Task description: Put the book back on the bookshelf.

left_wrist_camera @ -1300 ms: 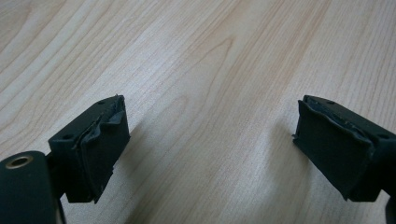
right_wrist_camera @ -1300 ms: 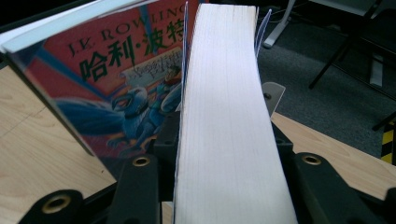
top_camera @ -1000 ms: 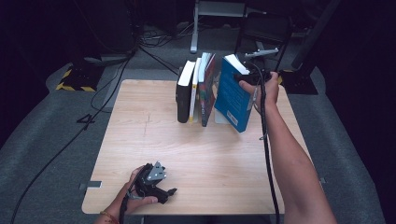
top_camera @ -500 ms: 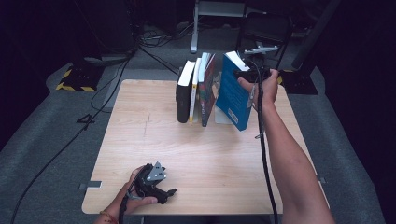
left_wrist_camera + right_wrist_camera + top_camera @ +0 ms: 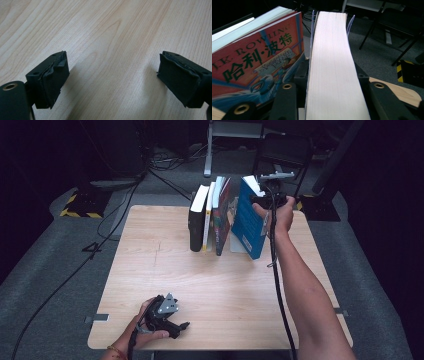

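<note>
A thick blue book point(image 5: 248, 220) stands tilted at the far right of the wooden table point(image 5: 165, 270). My right gripper point(image 5: 267, 199) is shut on its top edge. In the right gripper view the black jaws of the right gripper point(image 5: 331, 75) clamp both covers, and the cream page block point(image 5: 332, 62) runs away between them. A red illustrated book point(image 5: 257, 55) leans just beside it. My left gripper point(image 5: 175, 327) lies on the table near the front left edge. In its own view the left gripper point(image 5: 112, 82) is open over bare wood.
Left of the blue book stands a row: a black book point(image 5: 197, 220), a thin white one point(image 5: 208, 215) and the red one point(image 5: 222, 215). A cable trails down along the right forearm. Chair legs and cables lie on the dark floor beyond the table.
The right hand and the blue book have shifted only slightly. The left gripper has stayed where it was.
</note>
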Demonstrator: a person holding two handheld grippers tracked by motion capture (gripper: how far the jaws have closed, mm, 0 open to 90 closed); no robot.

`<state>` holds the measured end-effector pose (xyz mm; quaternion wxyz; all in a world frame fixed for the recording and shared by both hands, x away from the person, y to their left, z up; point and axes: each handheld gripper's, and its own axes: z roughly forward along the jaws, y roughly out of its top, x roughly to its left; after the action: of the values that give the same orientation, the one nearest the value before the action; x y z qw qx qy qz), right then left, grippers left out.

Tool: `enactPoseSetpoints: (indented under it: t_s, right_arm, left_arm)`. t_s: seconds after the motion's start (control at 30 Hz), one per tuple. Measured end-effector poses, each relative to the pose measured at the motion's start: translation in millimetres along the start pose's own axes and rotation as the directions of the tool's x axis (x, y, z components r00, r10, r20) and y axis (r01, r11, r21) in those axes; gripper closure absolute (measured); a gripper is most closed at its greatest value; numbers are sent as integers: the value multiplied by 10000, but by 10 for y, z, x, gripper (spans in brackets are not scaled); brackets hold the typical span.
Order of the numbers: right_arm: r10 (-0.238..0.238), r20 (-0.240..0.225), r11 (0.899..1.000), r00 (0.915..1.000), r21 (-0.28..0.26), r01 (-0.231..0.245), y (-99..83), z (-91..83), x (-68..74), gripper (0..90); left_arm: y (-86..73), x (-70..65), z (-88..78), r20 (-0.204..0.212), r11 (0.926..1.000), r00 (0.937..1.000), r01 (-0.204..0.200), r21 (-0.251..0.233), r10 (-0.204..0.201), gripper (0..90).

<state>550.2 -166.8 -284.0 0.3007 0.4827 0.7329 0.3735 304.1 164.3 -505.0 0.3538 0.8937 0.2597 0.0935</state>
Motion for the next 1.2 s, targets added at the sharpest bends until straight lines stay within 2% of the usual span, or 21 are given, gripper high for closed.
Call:
enactPoseSetpoints:
  t_s: [0.27,0.43,0.6,0.7,0.83,0.97,1.2]
  right_arm:
    - [313,36,9995,9995,-84,-313,32,185,-36,591]
    - [116,-7,9998,9999,-129,-116,5,232,-16,591]
    - [-247,-134,9995,9996,-186,244,-44,234,29,590]
    - [-42,-342,9996,9994,-268,32,-101,248,-22,588]
    - [-10,-328,9995,9995,-325,-1,-141,227,-50,584]
    - [-75,-584,9998,9983,-162,66,-163,203,-65,574]
    - [-438,-766,9989,9961,115,449,-196,130,-101,556]
  left_arm:
    - [-1,5,-2,33,10000,10000,-48,8,48,102]
    - [-1,7,-3,35,10000,10000,-79,13,79,102]
    - [-2,5,-2,35,10000,10000,-47,8,47,102]
    - [-1,7,-3,38,10000,10000,-76,13,76,102]
    - [-1,6,-2,36,10000,10000,-72,10,71,102]
    - [-1,7,-2,35,10000,10000,-75,10,75,102]
    - [-2,5,-2,33,10000,10000,-53,9,53,102]
